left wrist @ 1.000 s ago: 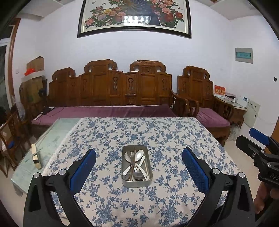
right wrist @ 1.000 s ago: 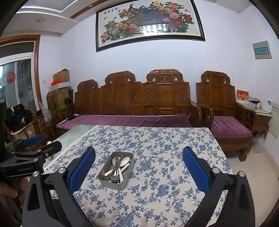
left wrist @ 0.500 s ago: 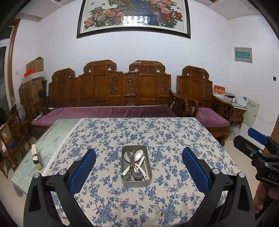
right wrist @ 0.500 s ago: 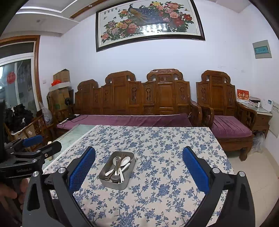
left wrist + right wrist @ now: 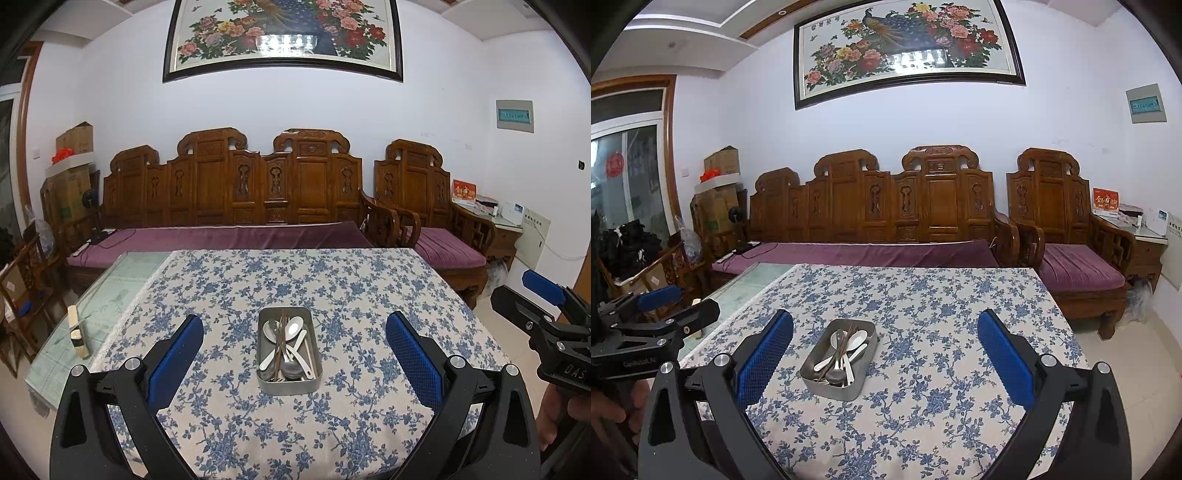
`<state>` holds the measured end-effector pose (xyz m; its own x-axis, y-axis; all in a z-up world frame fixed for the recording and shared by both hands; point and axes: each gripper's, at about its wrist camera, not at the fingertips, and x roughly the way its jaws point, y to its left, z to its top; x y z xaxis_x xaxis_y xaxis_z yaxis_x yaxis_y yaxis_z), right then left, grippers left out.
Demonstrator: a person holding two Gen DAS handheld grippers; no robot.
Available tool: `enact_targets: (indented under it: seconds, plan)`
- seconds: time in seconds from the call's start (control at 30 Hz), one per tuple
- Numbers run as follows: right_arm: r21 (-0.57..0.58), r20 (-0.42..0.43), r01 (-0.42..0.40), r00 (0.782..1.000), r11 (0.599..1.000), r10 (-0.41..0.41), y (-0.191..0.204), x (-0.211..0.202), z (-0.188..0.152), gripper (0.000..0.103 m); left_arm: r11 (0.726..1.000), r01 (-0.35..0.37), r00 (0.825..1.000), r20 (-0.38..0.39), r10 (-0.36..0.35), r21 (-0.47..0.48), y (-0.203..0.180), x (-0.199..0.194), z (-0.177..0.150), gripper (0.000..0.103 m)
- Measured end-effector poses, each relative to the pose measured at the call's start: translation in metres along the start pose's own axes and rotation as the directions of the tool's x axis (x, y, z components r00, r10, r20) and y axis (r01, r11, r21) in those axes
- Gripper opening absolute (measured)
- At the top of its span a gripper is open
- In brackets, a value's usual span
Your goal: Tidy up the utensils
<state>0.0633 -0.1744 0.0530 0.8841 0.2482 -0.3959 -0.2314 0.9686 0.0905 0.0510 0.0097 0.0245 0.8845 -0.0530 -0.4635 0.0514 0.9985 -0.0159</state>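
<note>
With both grippers (image 5: 294,345) (image 5: 885,345) spread wide and empty above the tin (image 5: 289,384), I should single out one spoon (image 5: 295,328) before descending.

Two wrist views over the near table (image 5: 369,288) edge, facing the sofa (image 5: 871,206), sharing the tray (image 5: 289,384).

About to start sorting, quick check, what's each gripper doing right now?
Left gripper: open, holding nothing, above the tray.
Right gripper: open, holding nothing.
</note>
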Motion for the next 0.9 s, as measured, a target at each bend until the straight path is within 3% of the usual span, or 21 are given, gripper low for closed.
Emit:
enact_targets:
  seconds: [0.9]
  plan:
    - [0.004,0.0,-0.001,1.0,1.0,0.001,0.0011,0.0006,-0.0006,0.1,1.0,0.003,1.0,0.003,-0.003,0.003,0.0011,0.0001,-0.0004,0.096]
